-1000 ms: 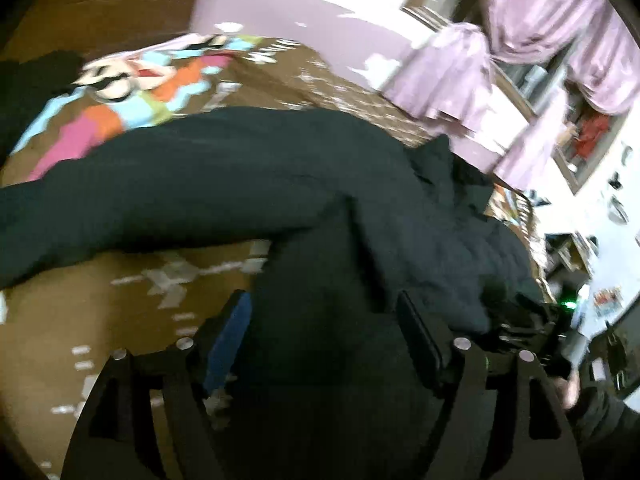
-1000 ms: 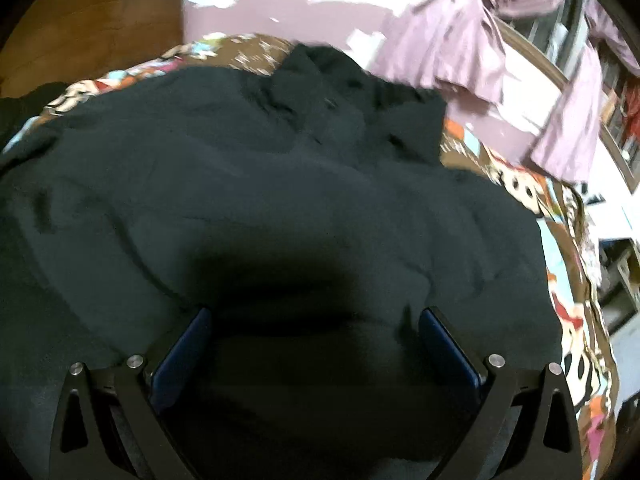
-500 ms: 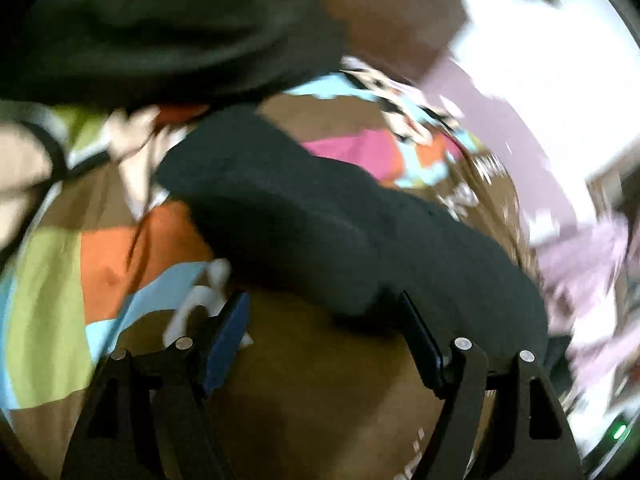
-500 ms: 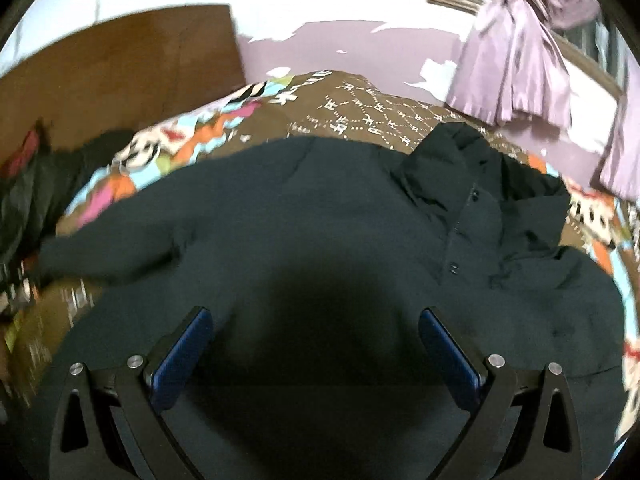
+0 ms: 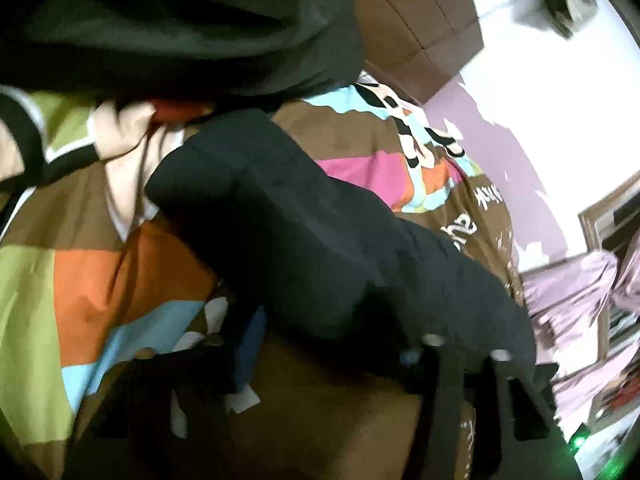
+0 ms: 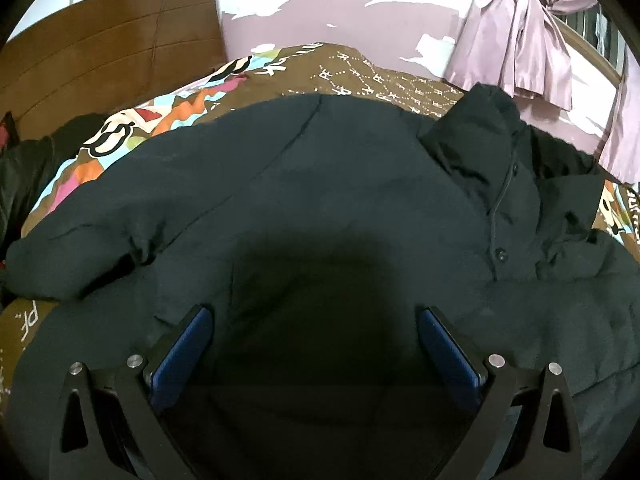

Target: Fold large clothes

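- The patterned brown bedspread (image 6: pixel 352 68) with bright colour blocks is largely hidden under the garment, and its near part is cut off in both views.
- One large dark padded jacket (image 6: pixel 320 208) lies spread flat on the bedspread, collar (image 6: pixel 480 136) at the upper right, two buttons showing below it; its hem is lost in shadow between the fingers.
- One sleeve (image 5: pixel 288 216) of the jacket stretches out across the colour blocks; the left wrist view is blurred, so its cuff edge is hard to make out.
- A second dark heap (image 5: pixel 180 20) at the top of that view is too blurred to identify.
- The right gripper (image 6: pixel 316 344) hovers over the jacket body, jaws spread wide, holding nothing.
- The left gripper (image 5: pixel 328 344) is closing, sleeve fabric between its jaws; whether the pads already press on it I cannot tell.
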Tool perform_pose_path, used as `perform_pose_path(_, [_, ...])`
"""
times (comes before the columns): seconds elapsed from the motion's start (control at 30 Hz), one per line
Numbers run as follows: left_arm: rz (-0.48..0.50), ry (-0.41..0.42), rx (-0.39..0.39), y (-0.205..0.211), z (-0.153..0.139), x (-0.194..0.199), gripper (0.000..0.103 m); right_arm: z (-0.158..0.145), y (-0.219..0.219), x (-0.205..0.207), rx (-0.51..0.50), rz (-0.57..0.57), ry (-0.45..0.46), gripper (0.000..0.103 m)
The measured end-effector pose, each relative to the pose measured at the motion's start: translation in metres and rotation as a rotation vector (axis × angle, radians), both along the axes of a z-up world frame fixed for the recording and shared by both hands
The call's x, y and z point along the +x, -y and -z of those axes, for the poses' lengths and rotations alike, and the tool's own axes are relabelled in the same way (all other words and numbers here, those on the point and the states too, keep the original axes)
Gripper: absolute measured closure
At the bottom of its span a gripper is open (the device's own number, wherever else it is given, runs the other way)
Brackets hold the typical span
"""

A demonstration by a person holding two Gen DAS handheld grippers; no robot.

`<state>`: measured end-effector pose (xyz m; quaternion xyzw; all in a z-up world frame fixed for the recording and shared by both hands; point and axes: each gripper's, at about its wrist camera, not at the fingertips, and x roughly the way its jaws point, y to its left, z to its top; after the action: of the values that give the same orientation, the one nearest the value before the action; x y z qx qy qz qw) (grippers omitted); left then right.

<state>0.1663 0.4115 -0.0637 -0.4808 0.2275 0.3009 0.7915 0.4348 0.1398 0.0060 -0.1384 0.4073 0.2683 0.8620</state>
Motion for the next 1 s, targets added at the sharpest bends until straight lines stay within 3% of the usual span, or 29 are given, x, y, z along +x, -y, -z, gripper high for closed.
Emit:
perform_pose_path(0.03, [0.006,-0.006,0.024,0.002,-0.002,0.001,0.085,-0.001,0.001,0.000,0.006,0.002,-0.003,0.000])
perform_pose_path(0.07, [0.009,0.000,0.040,0.004,-0.002,0.002,0.094,-0.001,0.001,0.000,0.008,0.003,-0.003,0.000])
perform_pose_path(0.13, [-0.004,0.016,0.100,0.010,-0.010,0.000,0.098,-0.006,0.003,-0.002,0.010,0.012,-0.006,0.000])
perform_pose_path(0.27, [-0.003,0.037,0.235,0.024,-0.031,0.001,0.100,-0.023,0.018,-0.013,0.066,0.009,-0.011,0.000])
perform_pose_path(0.37, [0.010,0.042,0.421,0.052,-0.066,0.000,0.100,-0.038,0.030,-0.019,0.100,-0.004,-0.018,0.000])
perform_pose_path(0.47, [0.126,0.088,0.645,0.099,-0.112,0.007,0.100,-0.056,0.047,-0.023,0.134,0.003,-0.007,0.000])
perform_pose_path(0.57, [0.258,0.173,0.759,0.141,-0.146,0.013,0.100,-0.073,0.070,-0.022,0.178,0.040,-0.005,0.000])
perform_pose_path(0.7, [0.446,0.258,0.795,0.187,-0.173,0.027,0.100,-0.088,0.103,-0.018,0.244,0.080,-0.008,0.000])
perform_pose_path(0.8, [0.591,0.270,0.789,0.219,-0.182,0.046,0.101,-0.095,0.132,-0.013,0.281,0.116,0.000,0.000])
perform_pose_path(1.0, [0.779,0.267,0.774,0.274,-0.186,0.082,0.101,-0.093,0.182,-0.004,0.352,0.184,-0.019,0.000])
